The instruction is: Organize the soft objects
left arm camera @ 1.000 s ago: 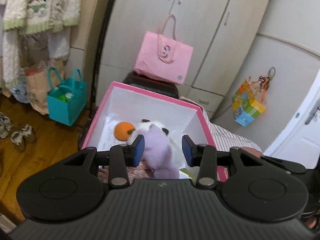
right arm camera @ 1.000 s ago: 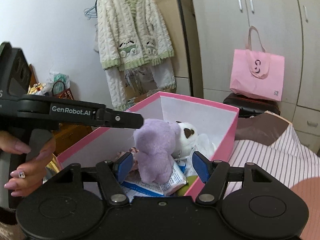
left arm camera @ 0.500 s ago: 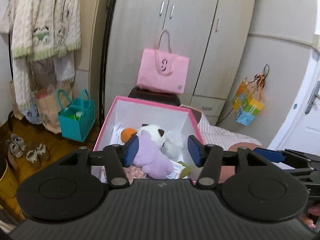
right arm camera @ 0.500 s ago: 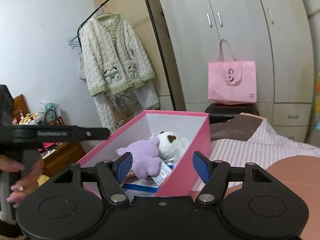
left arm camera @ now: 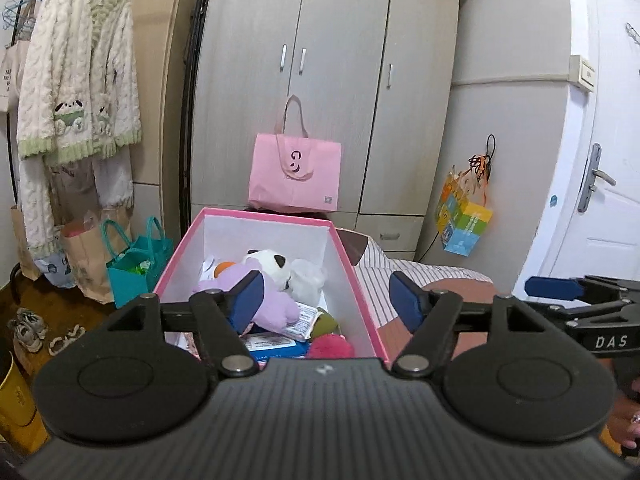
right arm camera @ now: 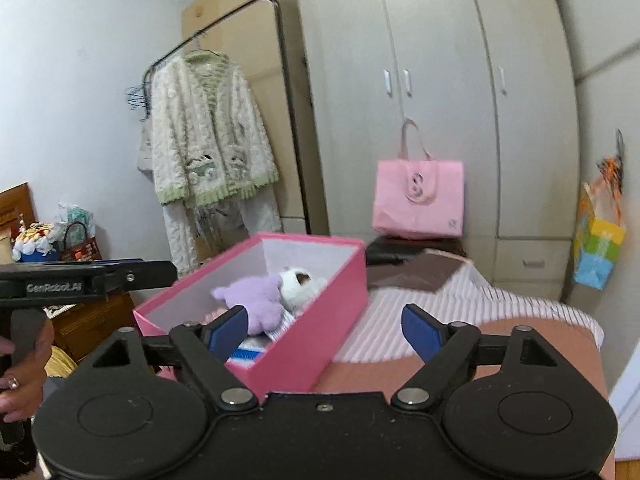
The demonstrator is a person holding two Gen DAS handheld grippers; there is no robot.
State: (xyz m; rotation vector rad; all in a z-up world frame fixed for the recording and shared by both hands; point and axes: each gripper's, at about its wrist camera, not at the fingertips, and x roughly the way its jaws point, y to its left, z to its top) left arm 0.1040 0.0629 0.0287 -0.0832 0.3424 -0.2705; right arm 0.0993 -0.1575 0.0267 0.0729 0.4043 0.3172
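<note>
Both grippers — left gripper [left arm camera: 326, 300] and right gripper [right arm camera: 326, 330] — have drawn back from the pink box [left arm camera: 362, 300], jaws spread wide and empty. Left behind inside, the purple plush toy [left arm camera: 272, 304] lies against the panda plush [left arm camera: 268, 262], so that placement looks finished. Box rests on a striped bedsheet [right arm camera: 500, 304], facing a grey wardrobe [left arm camera: 320, 60].

Striped bed [right arm camera: 404, 312], pink box [right arm camera: 316, 332] on it
</note>
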